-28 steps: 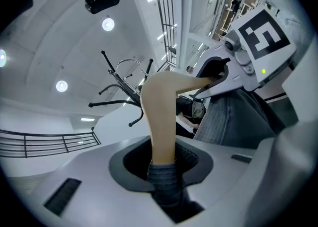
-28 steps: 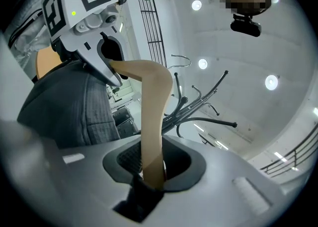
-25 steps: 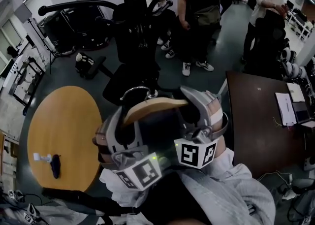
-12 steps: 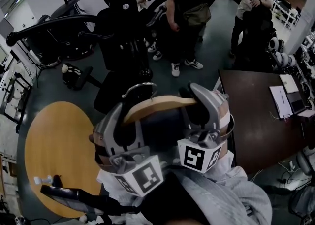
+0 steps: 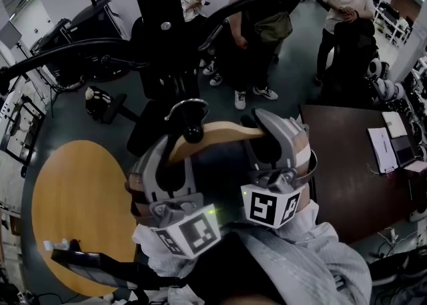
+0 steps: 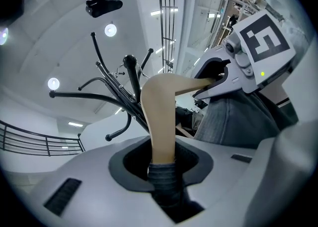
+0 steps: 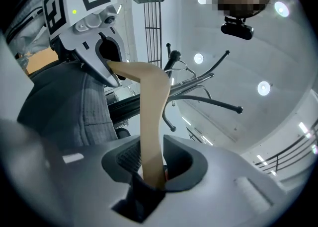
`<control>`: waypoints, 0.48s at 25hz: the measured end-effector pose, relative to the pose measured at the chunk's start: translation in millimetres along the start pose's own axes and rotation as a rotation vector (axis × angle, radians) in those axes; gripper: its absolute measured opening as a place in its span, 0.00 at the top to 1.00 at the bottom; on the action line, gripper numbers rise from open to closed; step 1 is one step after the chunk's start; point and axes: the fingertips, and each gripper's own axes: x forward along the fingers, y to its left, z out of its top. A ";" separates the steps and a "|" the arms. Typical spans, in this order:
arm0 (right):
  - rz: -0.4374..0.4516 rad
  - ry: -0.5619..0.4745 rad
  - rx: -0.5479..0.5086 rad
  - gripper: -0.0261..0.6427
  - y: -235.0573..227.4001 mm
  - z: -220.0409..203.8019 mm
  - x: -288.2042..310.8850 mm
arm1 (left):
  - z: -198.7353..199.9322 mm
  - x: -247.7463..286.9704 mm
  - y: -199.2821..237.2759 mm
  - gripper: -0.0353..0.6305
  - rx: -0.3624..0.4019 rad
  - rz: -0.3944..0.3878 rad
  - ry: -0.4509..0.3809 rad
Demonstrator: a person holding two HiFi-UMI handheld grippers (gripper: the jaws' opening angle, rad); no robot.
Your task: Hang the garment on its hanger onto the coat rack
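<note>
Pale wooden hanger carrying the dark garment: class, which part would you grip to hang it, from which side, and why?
Grip the pale wooden hanger at both sloping shoulder ends, coming from below on the carrier's side. That steadies the wide bar and leaves its metal hook, standing up at the centre, free to meet a black coat rack arm.

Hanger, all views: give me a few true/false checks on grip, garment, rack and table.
1. The left gripper and the right gripper are both clamped on the wooden hanger. True; the right one's jaws have just been opening slightly, with the hanger gripped between them.
2. The hanger is bare. False: a dark garment hangs on it.
3. The coat rack lies flat on the floor. False: it stands upright, beyond the hanger.
4. The round table is on the left gripper's side in the head view. True.
</note>
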 end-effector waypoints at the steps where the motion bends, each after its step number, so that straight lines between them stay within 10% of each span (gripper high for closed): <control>1: 0.008 -0.003 0.001 0.81 2.8 -1.9 5.2 | -4.0 4.0 -0.5 0.81 0.000 0.000 0.010; 12: 0.109 -0.009 0.058 0.81 42.8 -23.2 49.1 | -47.5 38.4 -9.1 0.81 0.005 -0.020 0.113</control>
